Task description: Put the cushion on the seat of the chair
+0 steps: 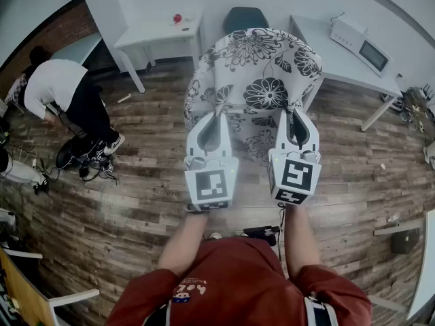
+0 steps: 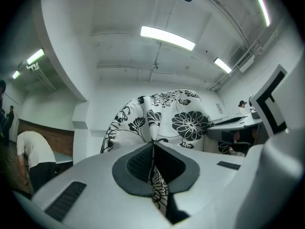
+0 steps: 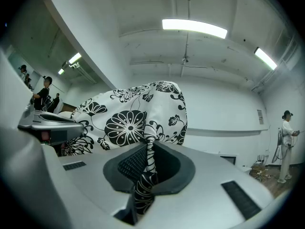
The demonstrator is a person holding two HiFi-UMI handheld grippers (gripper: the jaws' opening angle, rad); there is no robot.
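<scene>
One cushion (image 1: 255, 73), white cloth printed with large black flowers and leaves, hangs plump and a little creased above the wooden floor (image 1: 122, 209). It is held up in the air by its near edge. Two claws carry it. The left claw (image 1: 218, 119) is pressed together on a fold of the printed cloth at the near left corner. The right claw (image 1: 296, 116) pinches a like fold at the near right (each claw's own view shows the fabric squeezed between dark pads). One dark chair (image 1: 245, 17) shows just past the cushion's far edge, its seat hidden. Two white worktops flank it: the left worktop (image 1: 153, 36) and the right worktop (image 1: 319, 46).
</scene>
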